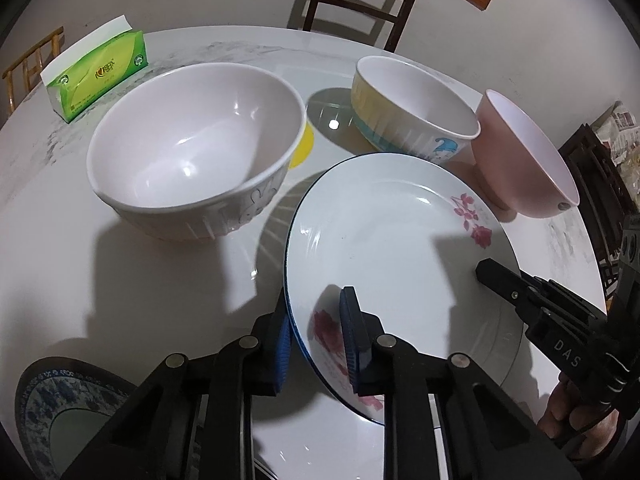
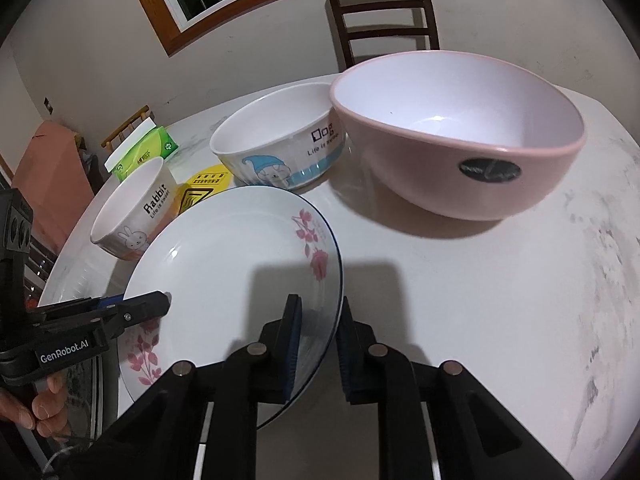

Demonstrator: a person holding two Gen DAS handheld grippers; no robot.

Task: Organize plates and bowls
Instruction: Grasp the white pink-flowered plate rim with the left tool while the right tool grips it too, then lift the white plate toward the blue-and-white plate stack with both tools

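In the left wrist view, the left gripper is clamping the near-left rim of the flowered plate, which is sitting near on the white table; the rabbit bowl is standing far left, the dog bowl and pink bowl far right. In the right wrist view, the right gripper is pinching the same plate's near-right rim, with the pink bowl standing far right.

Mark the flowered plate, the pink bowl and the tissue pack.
flowered plate (image 1: 384, 240), left wrist view, bare centre
pink bowl (image 2: 420, 168), right wrist view, outer wall
tissue pack (image 1: 100, 76), left wrist view, green front
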